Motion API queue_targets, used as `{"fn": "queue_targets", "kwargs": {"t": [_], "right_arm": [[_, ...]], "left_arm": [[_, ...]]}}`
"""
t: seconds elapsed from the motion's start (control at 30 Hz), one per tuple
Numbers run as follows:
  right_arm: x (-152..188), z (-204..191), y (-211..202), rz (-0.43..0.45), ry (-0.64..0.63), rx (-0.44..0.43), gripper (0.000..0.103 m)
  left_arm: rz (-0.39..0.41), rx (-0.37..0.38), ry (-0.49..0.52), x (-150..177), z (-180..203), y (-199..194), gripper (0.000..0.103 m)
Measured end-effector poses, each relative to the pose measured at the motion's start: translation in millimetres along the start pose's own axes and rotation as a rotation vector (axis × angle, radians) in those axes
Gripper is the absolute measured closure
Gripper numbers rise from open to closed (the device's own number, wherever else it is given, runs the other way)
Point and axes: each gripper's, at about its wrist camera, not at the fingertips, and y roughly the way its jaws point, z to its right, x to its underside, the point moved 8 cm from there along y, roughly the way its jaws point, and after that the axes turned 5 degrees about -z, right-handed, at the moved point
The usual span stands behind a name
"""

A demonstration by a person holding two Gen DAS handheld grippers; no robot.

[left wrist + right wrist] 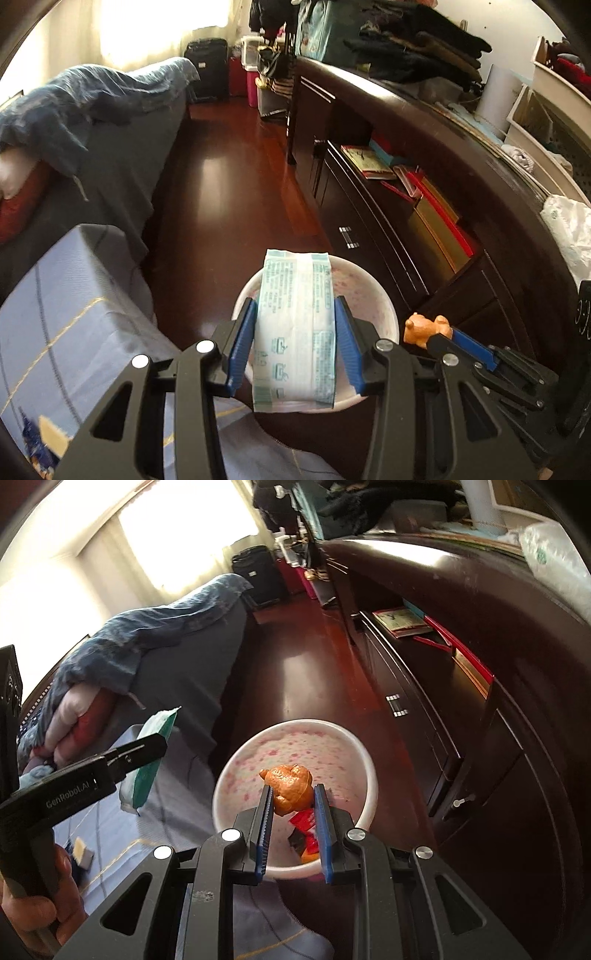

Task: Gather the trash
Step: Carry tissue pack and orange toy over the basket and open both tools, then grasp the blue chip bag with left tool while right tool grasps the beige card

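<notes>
Here the small print on the white-and-teal plastic packet [295,328] is too fine to read, and its lower end is cut off behind the black frame of the left gripper [295,345], whose blue pads pinch the packet from both sides, holding it above the round white bin with pink speckles inside [364,753]. The right gripper [293,801] has its jaws pressed nearly together on a crumpled orange peel [290,786], which hangs over the bin's mouth. Red and orange scraps [308,830] lie at the bin's bottom, half hidden between the right gripper's fingers. A hand [37,904] grips the left tool's handle, which reads "GenRobot.AI". The bin stands on a glossy dark red wooden floor [221,177], between a bed with a pale blue checked cover [74,314] and a long dark wooden cabinet [424,177] with books on its open shelf. Sunlight whitens the curtained window [192,528].
</notes>
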Motion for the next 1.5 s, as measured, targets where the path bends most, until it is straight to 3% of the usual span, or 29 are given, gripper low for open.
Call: {"fn": "queue_targets", "kwargs": {"t": [0.07, 0.23, 0.27, 0.37, 0.4, 0.63, 0.8, 1.0, 1.17, 1.5], "right_arm": [[-4.3, 2.4, 9.6, 0.006, 0.006, 0.009, 0.081], [-14.8, 5.0, 31.5, 0.012, 0.009, 0.029, 0.079], [-17.2, 7.0, 36.1, 0.015, 0.019, 0.033, 0.076], [-20.7, 10.3, 43.2, 0.019, 0.031, 0.046, 0.047], [-20.3, 11.3, 44.4, 0.02, 0.038, 0.053, 0.045], [-7.3, -5.6, 40.8, -0.012, -0.003, 0.073, 0.042], [6.7, -37.2, 29.8, -0.021, -0.083, 0.068, 0.032], [22.8, -80.6, 17.9, -0.045, -0.167, 0.014, 0.024], [40.0, -121.9, 8.6, -0.062, -0.248, -0.046, 0.022], [76.7, -189.9, -3.9, -0.098, -0.391, -0.135, 0.021]], "left_arm": [[-0.014, 0.022, -0.003, -2.7, 0.9, 12.0, 0.058], [-0.009, 0.045, -0.033, -9.4, -4.6, 30.8, 0.038], [-0.005, 0.049, -0.041, -10.8, -5.8, 31.3, 0.034], [0.016, 0.056, -0.068, -13.0, -14.1, 28.0, 0.028], [0.023, 0.053, -0.07, -13.4, -16.8, 25.7, 0.027], [0.067, -0.004, -0.105, -11.4, -40.7, -0.3, 0.018], [0.097, -0.081, -0.121, -0.3, -62.5, -28.9, 0.014], [0.109, -0.159, -0.181, 22.8, -99.6, -64.7, 0.011], [0.111, -0.268, -0.228, 51.8, -138.5, -95.3, 0.009], [0.058, -0.37, -0.461, 131.2, -232.5, -130.4, 0.006]]}}
